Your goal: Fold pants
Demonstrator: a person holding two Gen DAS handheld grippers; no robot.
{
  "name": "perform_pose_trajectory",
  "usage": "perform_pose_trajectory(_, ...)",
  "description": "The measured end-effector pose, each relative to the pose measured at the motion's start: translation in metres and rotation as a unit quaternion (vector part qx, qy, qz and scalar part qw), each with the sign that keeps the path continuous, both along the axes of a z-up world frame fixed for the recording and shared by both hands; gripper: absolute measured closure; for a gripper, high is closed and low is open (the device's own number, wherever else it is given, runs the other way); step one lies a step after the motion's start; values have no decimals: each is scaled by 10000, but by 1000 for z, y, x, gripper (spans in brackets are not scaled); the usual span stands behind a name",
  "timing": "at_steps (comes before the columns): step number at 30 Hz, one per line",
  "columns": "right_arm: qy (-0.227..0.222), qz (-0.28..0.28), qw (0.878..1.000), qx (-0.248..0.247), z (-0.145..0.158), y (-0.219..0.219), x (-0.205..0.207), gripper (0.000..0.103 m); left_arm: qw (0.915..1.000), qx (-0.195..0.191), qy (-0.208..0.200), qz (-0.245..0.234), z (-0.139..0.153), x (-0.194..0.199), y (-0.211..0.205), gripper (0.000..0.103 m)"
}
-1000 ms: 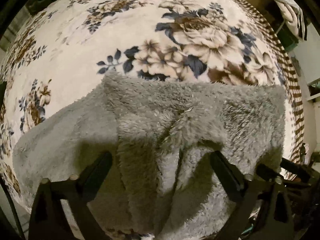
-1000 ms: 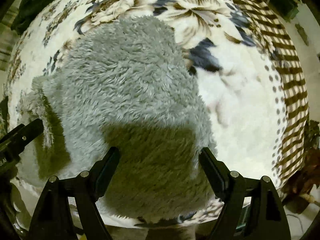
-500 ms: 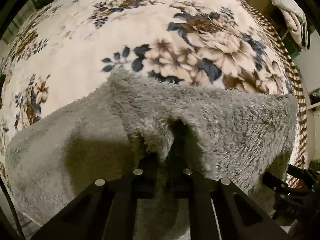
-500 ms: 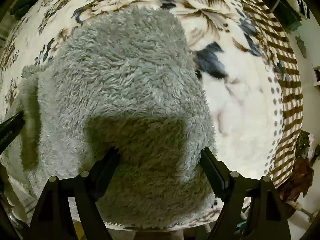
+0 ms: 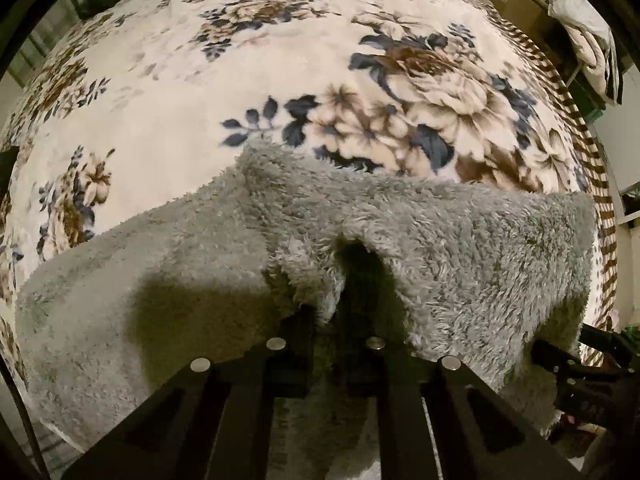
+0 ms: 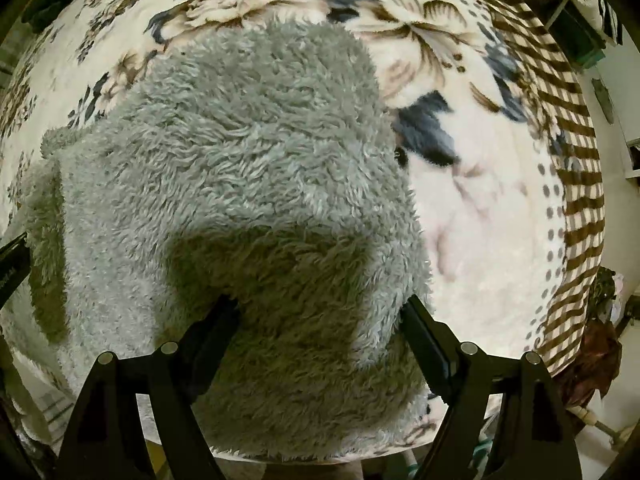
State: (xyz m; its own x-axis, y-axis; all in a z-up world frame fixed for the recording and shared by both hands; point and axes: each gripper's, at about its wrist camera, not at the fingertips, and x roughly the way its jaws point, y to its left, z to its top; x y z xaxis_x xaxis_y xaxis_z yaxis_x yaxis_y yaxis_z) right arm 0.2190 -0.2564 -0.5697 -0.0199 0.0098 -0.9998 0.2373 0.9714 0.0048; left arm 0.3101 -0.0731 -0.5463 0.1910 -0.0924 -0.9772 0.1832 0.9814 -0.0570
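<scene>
The grey fleece pants (image 5: 460,248) lie on a floral bedspread (image 5: 200,100), shaggy pile upward (thick and plush). A pinched ridge of fabric (image 5: 320,280) rises near the lower middle; the rest spreads flat in layers.

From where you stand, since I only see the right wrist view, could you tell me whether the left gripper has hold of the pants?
Observer: Yes, the left gripper is shut on a pinched ridge of the grey pants.
Operator: Thank you. Is the fabric bunched there?
Observer: It puckers up into a dark hollow right at the jaws.
Operator: And what lies beyond the pants on that side?
Observer: Bare floral blanket, nothing else on it.
</scene>
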Motion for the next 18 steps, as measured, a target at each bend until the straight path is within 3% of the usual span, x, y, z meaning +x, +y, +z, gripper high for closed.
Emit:
perform_pose_trajectory(4, 14, 41, 10000, -1, 0, 2, 2, 18, 9998, 34, 86, 149, -9, 0, 9, 96)
perform_pose_trajectory(7, 39, 73, 10000, -24, 1, 4, 5, 18, 9994, -158, 158, 275, -5, -1, 14, 92)
perform_pose_trajectory(10, 20, 62, 10000, -24, 7, 7, 8, 19, 9928, -717, 177, 945, 12, -5, 39, 77)
perform_pose_trajectory(11, 5, 71, 10000, -23, 11, 8, 8, 19, 9900, -851, 158, 1111, 16, -9, 47, 61)
perform_pose_trajectory(12, -21, 77, 10000, -18, 14, 10, 9, 19, 9837, -1125, 134, 1400, 23, -17, 64, 37)
perform_pose_trajectory(14, -79, 85, 9999, 45, 23, 17, 10, 19, 9735, -1281, 50, 1895, 29, -32, 92, 9)
perform_pose_trajectory(17, -101, 192, 9996, 204, 30, 34, 12, 19, 9457, -1476, -56, 2896, 31, -64, 151, 7)
perform_pose_trajectory(18, -86, 286, 9993, 240, 32, 44, 13, 19, 9287, -1539, -104, 3371, 28, -79, 179, 7)
